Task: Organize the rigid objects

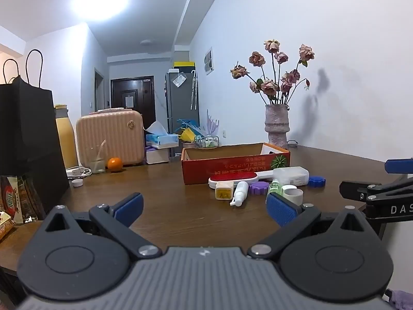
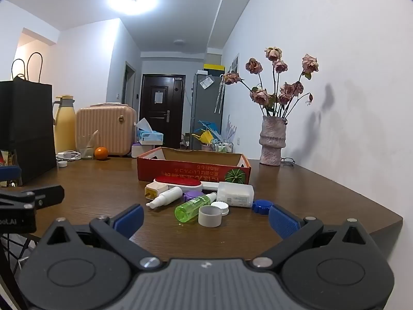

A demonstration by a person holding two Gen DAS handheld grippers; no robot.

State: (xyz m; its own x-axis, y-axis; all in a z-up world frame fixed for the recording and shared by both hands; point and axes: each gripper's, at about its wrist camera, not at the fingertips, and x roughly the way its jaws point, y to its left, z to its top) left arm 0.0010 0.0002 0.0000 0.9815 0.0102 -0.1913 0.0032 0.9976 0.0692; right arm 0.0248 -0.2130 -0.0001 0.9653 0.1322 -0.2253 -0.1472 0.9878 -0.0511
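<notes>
On the brown table (image 2: pixel 103 188), an open red cardboard box (image 2: pixel 193 169) stands behind a cluster of small items lying just in front of it: a red-topped brush (image 2: pixel 178 182), a white plastic case (image 2: pixel 235 193), a green bottle (image 2: pixel 192 206), a white spray bottle (image 2: pixel 165 196), a grey tape ring (image 2: pixel 210 215) and a blue cap (image 2: pixel 262 206). The left gripper (image 1: pixel 204 208) and right gripper (image 2: pixel 205 217) both hover near the table's front edge with jaws spread wide and holding nothing, so the sorting looks not yet begun. The next move likely calls for the right gripper to advance and close on a near item such as the green bottle, then lift it into the box.

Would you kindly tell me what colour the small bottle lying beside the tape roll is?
Translucent green bottle, clearest in the right wrist view.
</notes>
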